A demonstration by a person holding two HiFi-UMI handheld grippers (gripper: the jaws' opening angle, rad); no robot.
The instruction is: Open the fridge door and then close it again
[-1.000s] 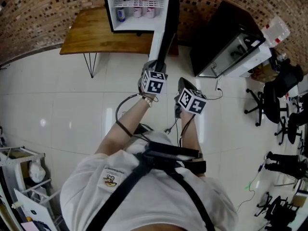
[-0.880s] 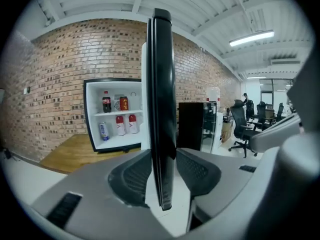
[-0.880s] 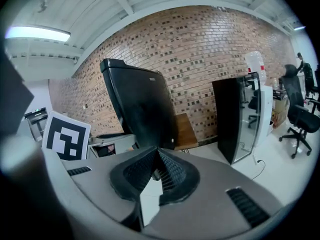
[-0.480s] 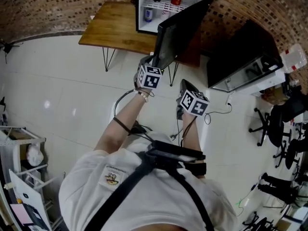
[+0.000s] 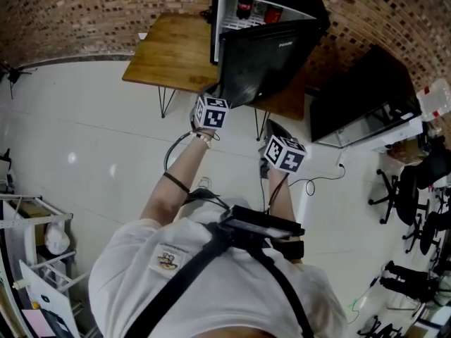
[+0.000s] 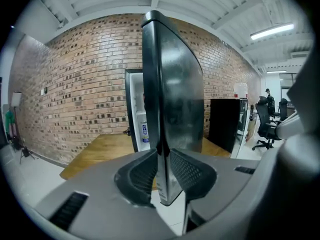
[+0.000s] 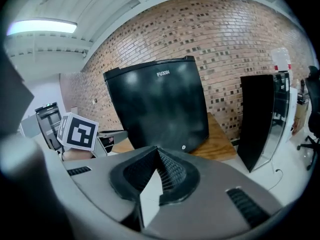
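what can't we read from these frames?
- Fridge interior: in the head view the fridge door covers all but a few cans; in the right gripper view it hides everything.
- Can labels: too small wherever they show.
- Table middle: head view, behind the door.

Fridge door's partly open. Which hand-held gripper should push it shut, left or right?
Left. The left hand-held gripper, jaws just closing, pinches the fridge door by its free edge. The right hand-held gripper is shut, empty, off the door.
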